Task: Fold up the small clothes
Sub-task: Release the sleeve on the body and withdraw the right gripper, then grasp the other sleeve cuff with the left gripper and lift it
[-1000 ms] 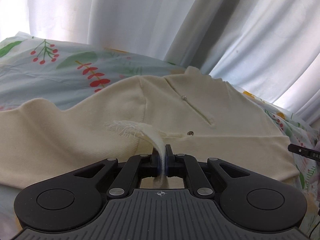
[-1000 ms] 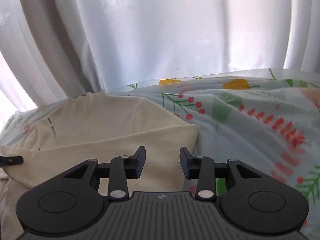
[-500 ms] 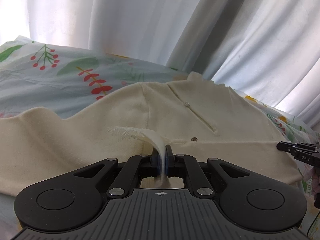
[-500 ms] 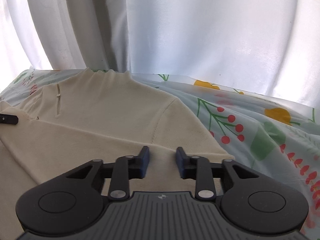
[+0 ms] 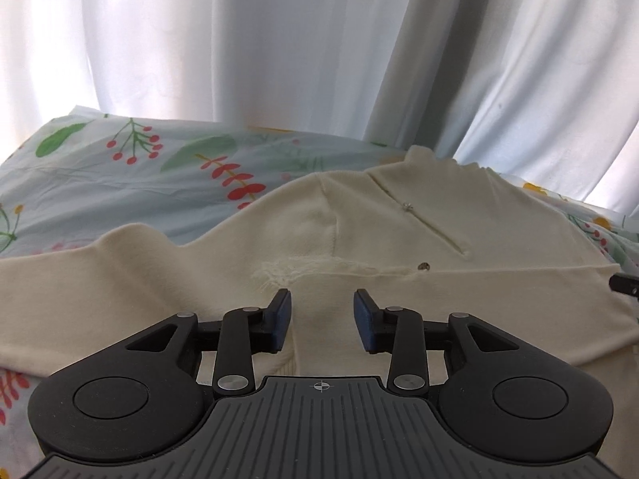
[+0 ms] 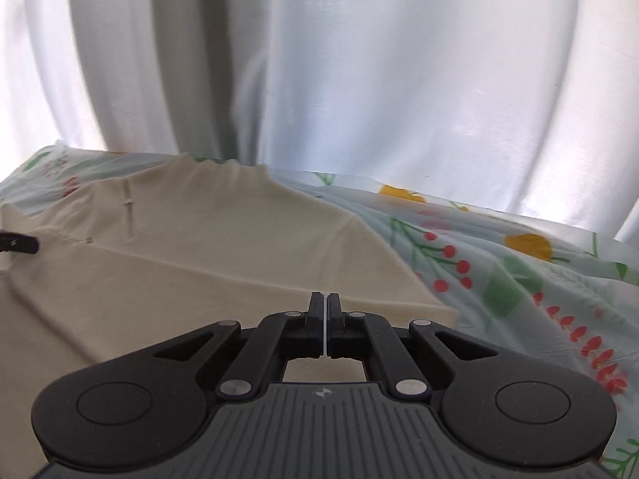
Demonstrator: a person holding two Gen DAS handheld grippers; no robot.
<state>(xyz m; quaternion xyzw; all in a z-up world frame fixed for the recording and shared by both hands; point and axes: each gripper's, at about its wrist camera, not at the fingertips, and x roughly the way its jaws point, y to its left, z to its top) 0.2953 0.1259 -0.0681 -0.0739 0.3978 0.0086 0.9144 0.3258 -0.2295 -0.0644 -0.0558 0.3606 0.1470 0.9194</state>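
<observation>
A cream garment lies spread on the floral sheet, its lower part folded up over the chest; it also shows in the right wrist view. A frayed white edge lies flat on the fold. My left gripper is open and empty just above the folded layer. My right gripper is shut over the garment's right edge; a thin pale line shows between its pads, and I cannot tell if it is fabric. The left gripper's tip shows at the far left of the right wrist view.
A floral sheet covers the surface, with bare parts left of the garment and to its right. White curtains hang close behind the far edge.
My left gripper has opened and let go of the frayed edge, which now lies flat. My right gripper has shut and moved left along the garment's right edge.
</observation>
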